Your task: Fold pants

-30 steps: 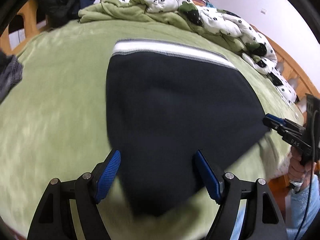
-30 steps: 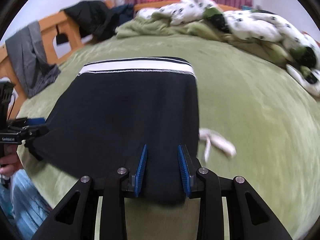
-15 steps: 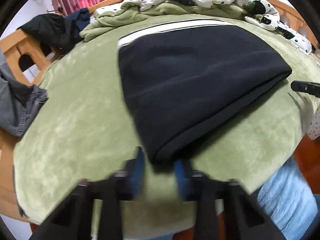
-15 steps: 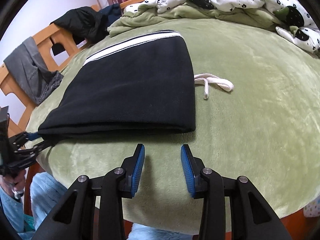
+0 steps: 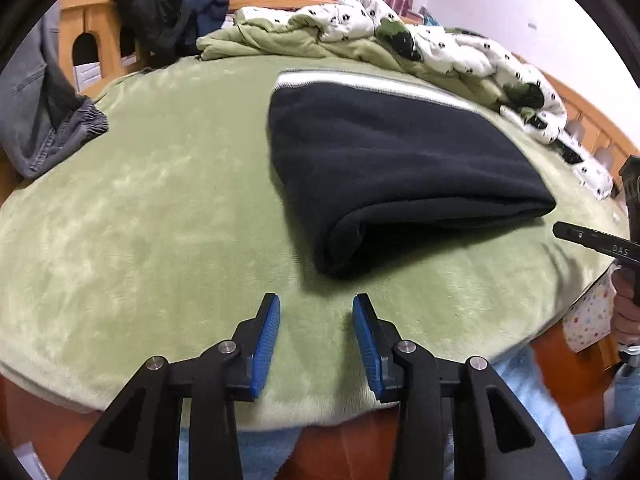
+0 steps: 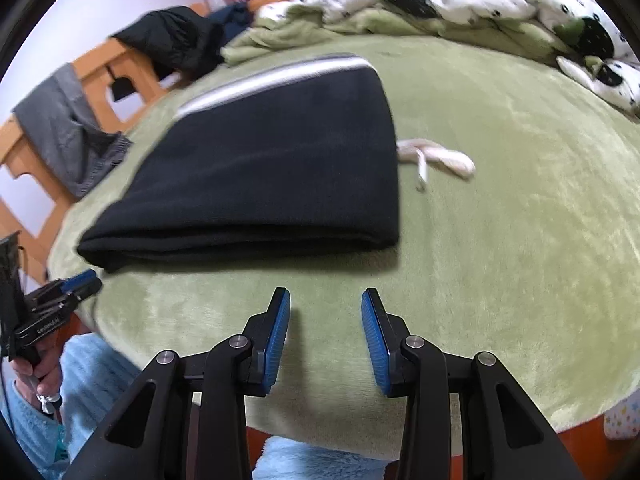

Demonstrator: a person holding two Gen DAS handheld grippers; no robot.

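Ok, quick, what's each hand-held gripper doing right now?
Left hand-held gripper: jaws just reopened, empty, short of the folded pants.
Right hand-held gripper: open, empty.

Black pants point(image 5: 400, 168) — green blanket point(image 5: 160, 208)

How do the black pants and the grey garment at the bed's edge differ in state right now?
The black pants lie folded into a flat, neat stack in the middle of the green blanket; the grey garment is unfolded and bunched, draped over the wooden bed frame. The pants show a white stripe along the far edge; the grey garment shows a gathered elastic hem. Neither is held by a gripper.
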